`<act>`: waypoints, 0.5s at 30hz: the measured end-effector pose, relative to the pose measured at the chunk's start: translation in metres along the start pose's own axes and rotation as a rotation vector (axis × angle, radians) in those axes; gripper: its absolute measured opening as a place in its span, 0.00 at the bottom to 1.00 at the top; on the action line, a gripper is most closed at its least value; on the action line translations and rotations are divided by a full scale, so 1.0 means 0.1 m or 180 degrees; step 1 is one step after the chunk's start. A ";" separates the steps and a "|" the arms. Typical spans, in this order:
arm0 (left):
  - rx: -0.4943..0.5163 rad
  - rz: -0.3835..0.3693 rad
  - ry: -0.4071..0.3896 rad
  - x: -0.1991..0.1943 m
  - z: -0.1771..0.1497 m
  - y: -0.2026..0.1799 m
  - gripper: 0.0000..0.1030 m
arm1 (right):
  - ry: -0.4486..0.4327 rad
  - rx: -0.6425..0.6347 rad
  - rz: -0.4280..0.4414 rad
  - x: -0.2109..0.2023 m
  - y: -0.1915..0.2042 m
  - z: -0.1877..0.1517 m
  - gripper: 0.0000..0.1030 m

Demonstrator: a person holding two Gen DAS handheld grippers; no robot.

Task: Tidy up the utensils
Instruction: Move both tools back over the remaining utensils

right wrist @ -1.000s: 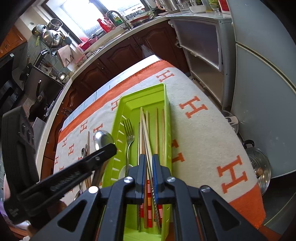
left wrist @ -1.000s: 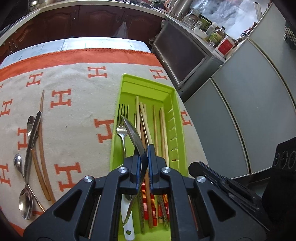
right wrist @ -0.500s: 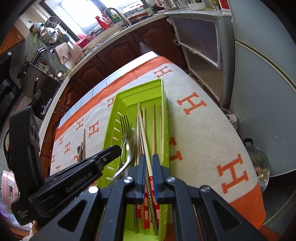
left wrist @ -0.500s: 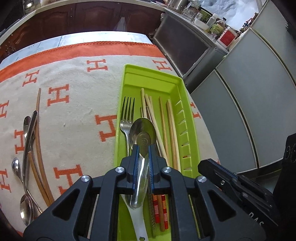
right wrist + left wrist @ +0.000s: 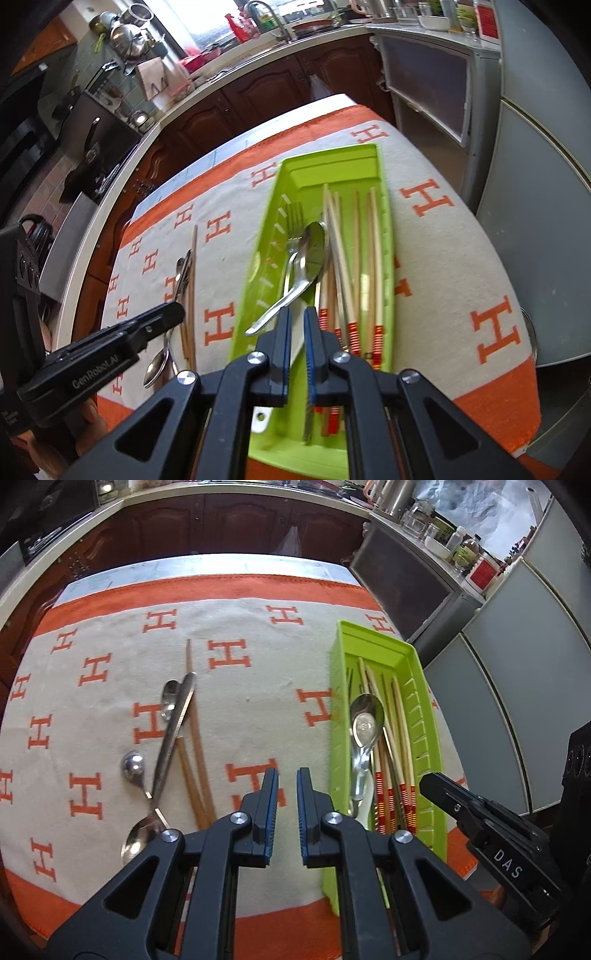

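Left tongs (image 5: 287, 775) nearly closed, just a narrow gap between the blue pads, nothing pinched, hovering over the cream-and-orange H-print cloth (image 5: 258, 672) on the surface, just left of the green tray (image 5: 424, 716). Right tongs (image 5: 296, 314) same deal: narrow slit, holding nothing, parked over the near end of the tray (image 5: 382, 177).

Inside the tray: big steel spoon (image 5: 364, 720) lying bowl-up, handle toward the camera, resting across a fork (image 5: 295, 221) and right beside the bundle of wooden chopsticks (image 5: 354, 258). Several of those with red-and-white striped ends (image 5: 384, 797) at the near side. Something white near the spoon handle, probably another handle, can't tell for sure.

Still out on the cloth, well apart from the tray on the left: table knife (image 5: 173, 734) lying diagonally over a small spoon (image 5: 169, 698), another small spoon (image 5: 132, 768), a bigger spoon (image 5: 138, 838) partly hidden behind the left tongs' frame, plus a pair of brown chopsticks (image 5: 195, 738) running alongside the knife, a bit blurry.

Kitchen cabinets (image 5: 258, 92) beyond the far edge of the surface.
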State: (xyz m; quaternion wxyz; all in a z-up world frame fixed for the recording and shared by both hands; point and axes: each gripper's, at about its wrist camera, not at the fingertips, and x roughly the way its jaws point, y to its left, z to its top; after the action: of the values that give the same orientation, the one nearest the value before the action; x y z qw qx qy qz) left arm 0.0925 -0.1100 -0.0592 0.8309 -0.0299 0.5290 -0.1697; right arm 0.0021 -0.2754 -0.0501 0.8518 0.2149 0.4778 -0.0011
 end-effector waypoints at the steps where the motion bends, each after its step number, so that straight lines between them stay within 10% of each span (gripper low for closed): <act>1: -0.0036 0.0025 -0.0027 -0.06 -0.03 0.09 0.06 | 0.0010 -0.0037 0.0019 0.00 0.06 -0.01 0.06; 15: -0.0641 0.0512 -0.0378 -0.71 -0.50 1.38 0.17 | 0.0145 -0.0690 0.0437 0.17 1.07 -0.21 0.24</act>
State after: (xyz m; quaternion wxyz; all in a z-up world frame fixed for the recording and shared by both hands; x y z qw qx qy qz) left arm 0.0550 0.0484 -0.0506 0.8645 -0.0806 0.4940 -0.0465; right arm 0.0162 -0.1669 -0.0348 0.8570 0.1538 0.4786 0.1138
